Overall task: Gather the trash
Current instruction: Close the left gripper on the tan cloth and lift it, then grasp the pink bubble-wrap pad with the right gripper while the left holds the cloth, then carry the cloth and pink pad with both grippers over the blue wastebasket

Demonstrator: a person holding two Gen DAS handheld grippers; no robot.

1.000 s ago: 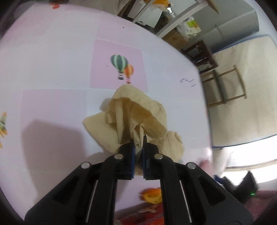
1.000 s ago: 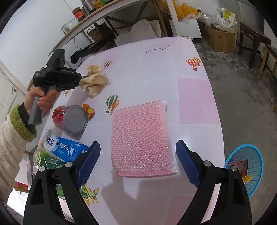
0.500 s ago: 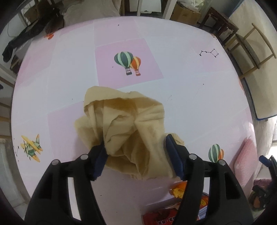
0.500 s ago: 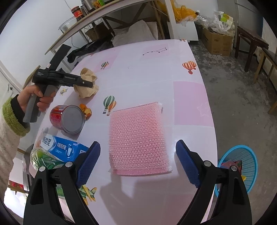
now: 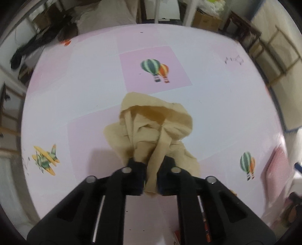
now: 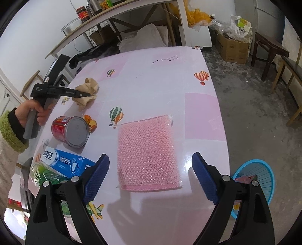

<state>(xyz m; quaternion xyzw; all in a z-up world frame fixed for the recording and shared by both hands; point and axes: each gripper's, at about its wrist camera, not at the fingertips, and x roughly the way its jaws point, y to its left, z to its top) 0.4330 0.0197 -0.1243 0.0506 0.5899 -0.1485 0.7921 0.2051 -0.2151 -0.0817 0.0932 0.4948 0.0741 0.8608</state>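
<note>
on the table the left gripper pinches a rag — seemingly one thin fold, so it may slip; the right gripper gapes empty.

Clutter sitting beyond the balloon-print table
Far ahead of the right gripper, a cardboard box is sitting on the floor, a dark stool standing just right of it, and jars are lining a shelf up left.

- The left gripper, at lower centre of its own view, has its fingers nearly together, pinching a fold of beige cloth.
- Its hand, at the left edge of the right wrist view, wraps the handle.
- The right gripper is spread wide, holding nothing.
</note>
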